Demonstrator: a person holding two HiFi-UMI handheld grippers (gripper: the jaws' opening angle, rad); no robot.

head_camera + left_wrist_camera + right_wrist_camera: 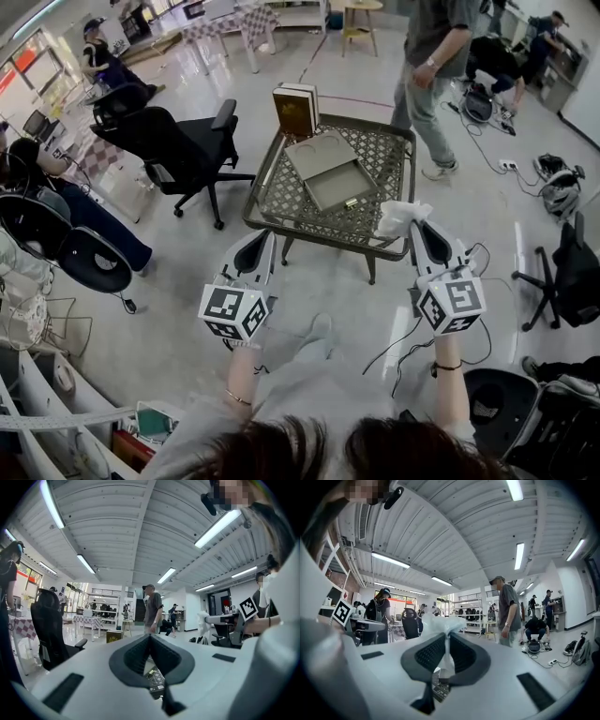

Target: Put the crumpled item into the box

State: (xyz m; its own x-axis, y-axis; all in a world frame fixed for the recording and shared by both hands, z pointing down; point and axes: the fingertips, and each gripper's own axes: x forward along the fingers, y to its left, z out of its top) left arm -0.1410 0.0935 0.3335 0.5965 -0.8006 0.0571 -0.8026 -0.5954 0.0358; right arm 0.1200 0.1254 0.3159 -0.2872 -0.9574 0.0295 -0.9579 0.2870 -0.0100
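Bright, even indoor light falls from long ceiling tubes, which glare white in both gripper views. The pale floor gleams softly, and shadows under the wire table are faint. The gripper views bend and darken at their edges.

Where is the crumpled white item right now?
In the head view the crumpled white item is at the right, pinched in the right gripper at the near right corner of the mesh table, just right of the open box.

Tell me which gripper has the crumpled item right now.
The right gripper, at the head view's right: its jaws are shut on the white crumpled item. The left gripper has its jaws together, nothing between them.
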